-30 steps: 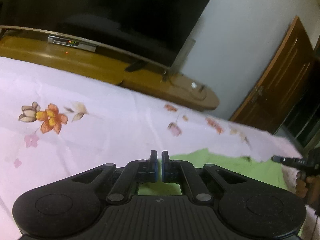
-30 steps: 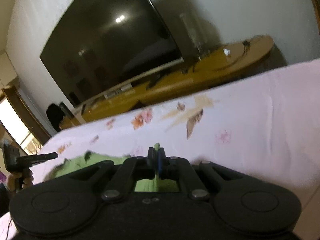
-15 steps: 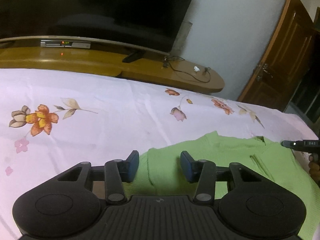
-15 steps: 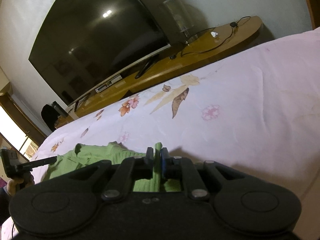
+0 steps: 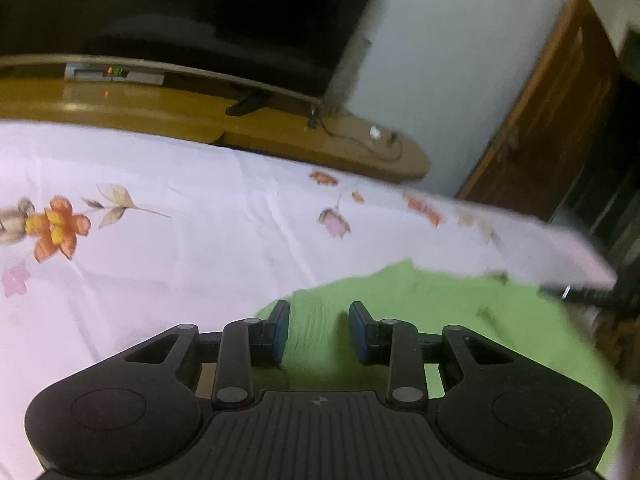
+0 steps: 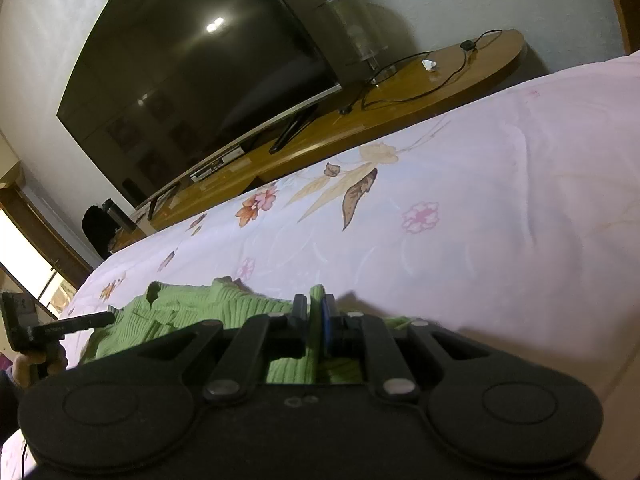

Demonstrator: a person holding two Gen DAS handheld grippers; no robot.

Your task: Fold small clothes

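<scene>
Left gripper: jaws wide, nothing between them. It hovers over the near left part of the green top, which lies on the floral sheet. This view is smeared by motion, so I cannot tell whether the pads touch the cloth.

Right gripper: jaws narrow, pinched on a raised edge of the top. A thin fold of green stands up between the pads. The rest of the garment spreads to the left on the sheet, collar end bunched.

Risks as I judge them:
- Only one corner is held. If I lift or drag with the right now, the loose left side will trail and the fold line will go skew.
- The pinch looks shallow, near the hem. A sharp pull could slip the knit out of the pads.
- If I close the left too low, I may catch the sheet along with the top, and the sheet will wrinkle and pull the garment off square.
- The ribbed knit stretches, so uneven tension between the two sides could leave a crooked edge.

Bed edge is near on the right; cloth dragged that way could slide off.
</scene>
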